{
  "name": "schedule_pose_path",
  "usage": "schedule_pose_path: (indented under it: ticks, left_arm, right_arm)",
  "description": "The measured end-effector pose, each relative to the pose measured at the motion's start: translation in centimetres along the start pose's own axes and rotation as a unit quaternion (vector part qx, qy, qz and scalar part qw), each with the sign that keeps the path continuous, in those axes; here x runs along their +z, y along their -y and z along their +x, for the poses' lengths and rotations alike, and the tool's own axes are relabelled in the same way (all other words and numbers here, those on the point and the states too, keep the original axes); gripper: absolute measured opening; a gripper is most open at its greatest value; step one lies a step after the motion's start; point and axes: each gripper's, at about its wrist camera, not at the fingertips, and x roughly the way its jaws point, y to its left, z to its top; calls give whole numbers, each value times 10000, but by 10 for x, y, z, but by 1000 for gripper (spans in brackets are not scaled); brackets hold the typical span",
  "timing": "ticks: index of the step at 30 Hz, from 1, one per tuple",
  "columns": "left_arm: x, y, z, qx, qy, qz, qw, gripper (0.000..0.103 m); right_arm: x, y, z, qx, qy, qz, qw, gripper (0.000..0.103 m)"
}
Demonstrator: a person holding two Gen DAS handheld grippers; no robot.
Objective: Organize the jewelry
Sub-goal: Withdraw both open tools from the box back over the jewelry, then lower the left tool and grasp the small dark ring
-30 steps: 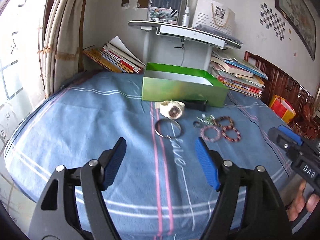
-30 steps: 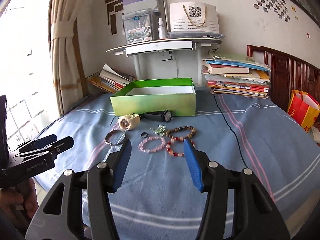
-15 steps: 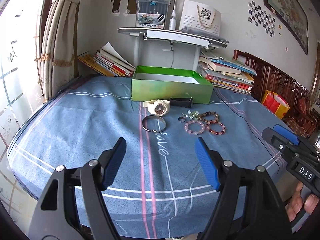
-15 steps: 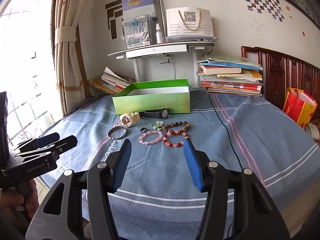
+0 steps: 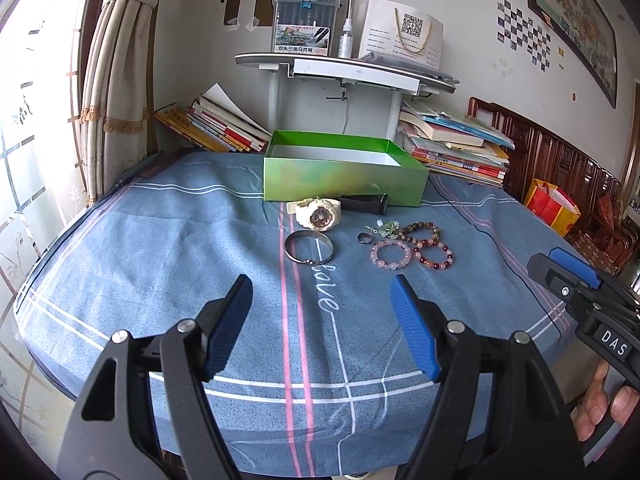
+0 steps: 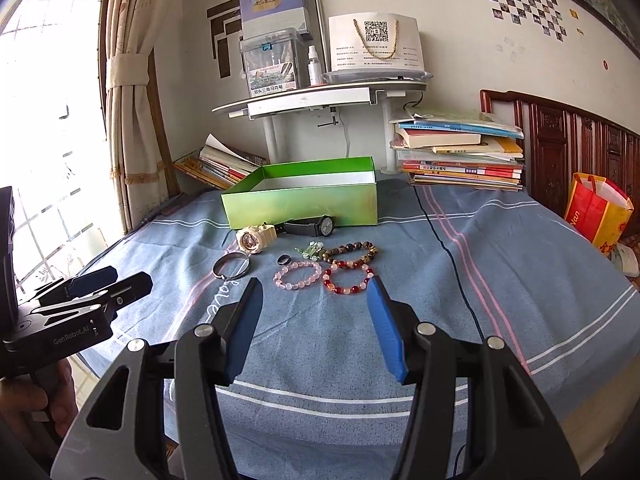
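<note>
An open green box (image 5: pixel 344 178) (image 6: pixel 304 200) stands at the back of the blue cloth. In front of it lie a cream watch (image 5: pixel 318 212) (image 6: pixel 254 238), a black watch (image 5: pixel 366 203) (image 6: pixel 310 226), a silver bangle (image 5: pixel 309 247) (image 6: pixel 232 266), a dark ring (image 5: pixel 364 237) (image 6: pixel 283 259), a pink bead bracelet (image 5: pixel 391 254) (image 6: pixel 297 275), a red bead bracelet (image 5: pixel 434 255) (image 6: pixel 347 278), a brown bead bracelet (image 5: pixel 420 231) (image 6: pixel 352 251) and a pale green trinket (image 5: pixel 384 227) (image 6: pixel 310 250). My left gripper (image 5: pixel 322 292) is open and empty, well short of the bangle. My right gripper (image 6: pixel 316 292) is open and empty, just short of the bead bracelets.
Book stacks (image 5: pixel 456 148) (image 6: pixel 460 156) flank a white stand (image 5: pixel 344 68) behind the box. A black cable (image 6: pixel 448 248) runs down the cloth on the right. A red and yellow bag (image 6: pixel 596 212) stands off the bed's right side. The curtain and window are at left.
Both grippers have pulled back and risen from the jewelry, which now looks smaller and farther. Both stay open. The jewelry has not moved.
</note>
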Motion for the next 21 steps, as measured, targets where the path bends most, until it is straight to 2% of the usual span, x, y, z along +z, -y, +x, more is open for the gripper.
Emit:
schedule_pose_path:
  ticks: [21]
  left_arm:
    - [3,8,29,-52,-212,88,9997,71]
  right_arm:
    - [-3,6,17,-61,-151,54,9999,54]
